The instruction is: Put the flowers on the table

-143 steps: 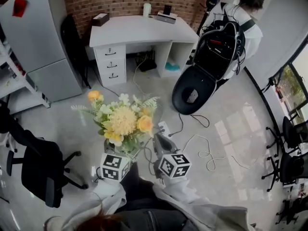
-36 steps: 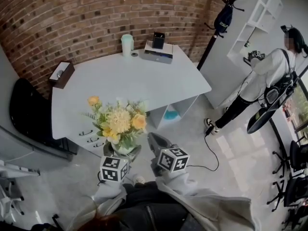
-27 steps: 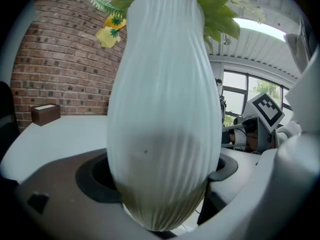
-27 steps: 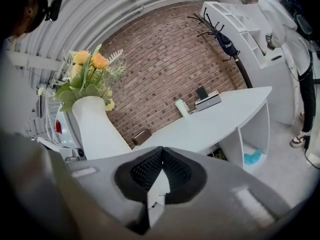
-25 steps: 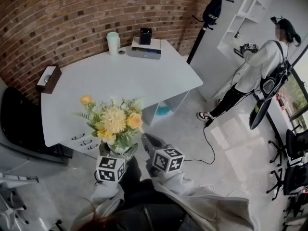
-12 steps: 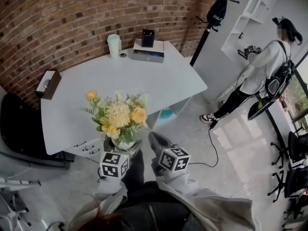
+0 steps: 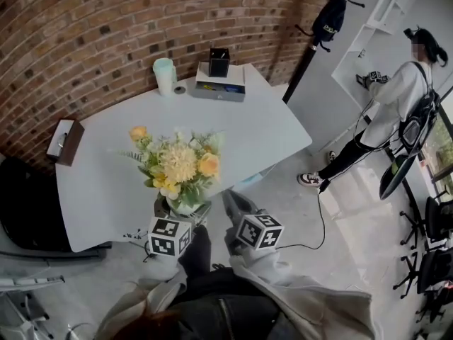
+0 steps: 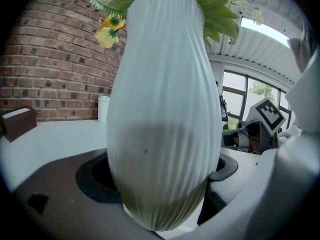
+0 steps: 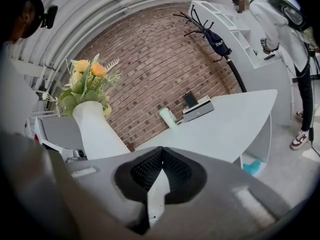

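A bunch of yellow and cream flowers (image 7: pixel 180 165) stands in a white ribbed vase (image 7: pixel 185 207). My left gripper (image 7: pixel 180 217) is shut on the vase's lower body, which fills the left gripper view (image 8: pixel 162 124). The vase hangs upright in the air over the near edge of the white table (image 7: pixel 241 126). My right gripper (image 7: pixel 230 204) is just right of the vase, apart from it, its pads meeting with nothing between them (image 9: pixel 161 156). From the right gripper view, the vase (image 9: pixel 97 129) and its flowers (image 9: pixel 85 81) show at the left, with the table (image 9: pixel 225 119) ahead.
On the table's far side stand a pale green cup (image 7: pixel 164 75), a flat box carrying a black holder (image 7: pixel 221 83), and a brown tissue box (image 7: pixel 62 140). A black chair (image 7: pixel 28 211) is at the left. A coat stand (image 7: pixel 325 23), a person (image 7: pixel 396 112) and a floor cable (image 7: pixel 318 225) are at the right.
Both grippers and the vase have moved forward toward the table, so the flowers now hang over its near edge. The grip on the vase is unchanged.
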`<move>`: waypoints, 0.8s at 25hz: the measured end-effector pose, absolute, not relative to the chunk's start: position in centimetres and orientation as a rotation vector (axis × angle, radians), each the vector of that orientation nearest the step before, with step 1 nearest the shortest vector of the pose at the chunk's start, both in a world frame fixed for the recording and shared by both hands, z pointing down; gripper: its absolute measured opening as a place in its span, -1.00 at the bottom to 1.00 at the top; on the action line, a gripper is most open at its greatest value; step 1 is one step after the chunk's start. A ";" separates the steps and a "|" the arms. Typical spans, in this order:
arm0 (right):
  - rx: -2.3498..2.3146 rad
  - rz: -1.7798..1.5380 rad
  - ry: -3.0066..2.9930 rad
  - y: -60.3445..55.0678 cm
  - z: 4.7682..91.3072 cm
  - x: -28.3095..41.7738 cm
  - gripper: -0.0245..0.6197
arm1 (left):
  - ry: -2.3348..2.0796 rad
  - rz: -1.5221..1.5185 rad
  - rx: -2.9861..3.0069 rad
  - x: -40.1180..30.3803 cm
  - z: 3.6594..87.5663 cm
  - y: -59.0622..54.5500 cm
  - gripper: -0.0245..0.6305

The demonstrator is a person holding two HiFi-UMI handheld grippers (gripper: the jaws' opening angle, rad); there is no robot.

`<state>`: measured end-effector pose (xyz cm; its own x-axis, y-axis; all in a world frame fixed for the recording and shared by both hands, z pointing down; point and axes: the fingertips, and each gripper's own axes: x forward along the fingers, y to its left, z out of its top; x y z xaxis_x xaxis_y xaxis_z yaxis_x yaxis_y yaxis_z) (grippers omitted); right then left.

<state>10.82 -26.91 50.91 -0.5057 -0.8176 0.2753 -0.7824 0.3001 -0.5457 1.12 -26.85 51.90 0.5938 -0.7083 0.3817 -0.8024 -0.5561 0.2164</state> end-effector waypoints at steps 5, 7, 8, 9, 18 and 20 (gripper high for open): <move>-1.527 -1.003 2.497 -32.6 50.3 9.8 -0.92 | -1.225 0.345 2.471 0.5 51.0 -33.1 0.56; -1.527 -1.007 2.504 -34.7 50.2 9.5 -0.92 | -1.227 0.342 2.466 0.3 50.9 -35.4 0.56; -1.527 -1.011 2.507 -35.7 50.2 9.4 -0.92 | -1.228 0.341 2.463 0.2 50.9 -36.4 0.56; -1.527 -1.016 2.507 -36.7 50.3 9.2 -0.92 | -1.229 0.341 2.461 0.0 50.9 -37.5 0.56; -1.538 -1.038 2.535 -44.3 50.6 7.1 -0.92 | -1.241 0.349 2.452 -2.1 51.3 -45.9 0.56; -1.546 -1.042 2.537 -45.9 50.6 6.9 -0.92 | -1.237 0.347 2.455 -2.2 51.4 -47.7 0.56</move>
<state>6.90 -45.90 50.60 -0.5176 -0.7892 0.3305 -0.7937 0.2987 -0.5299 -2.22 -47.73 51.44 0.5846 -0.7189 0.3761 -0.8096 -0.5469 0.2131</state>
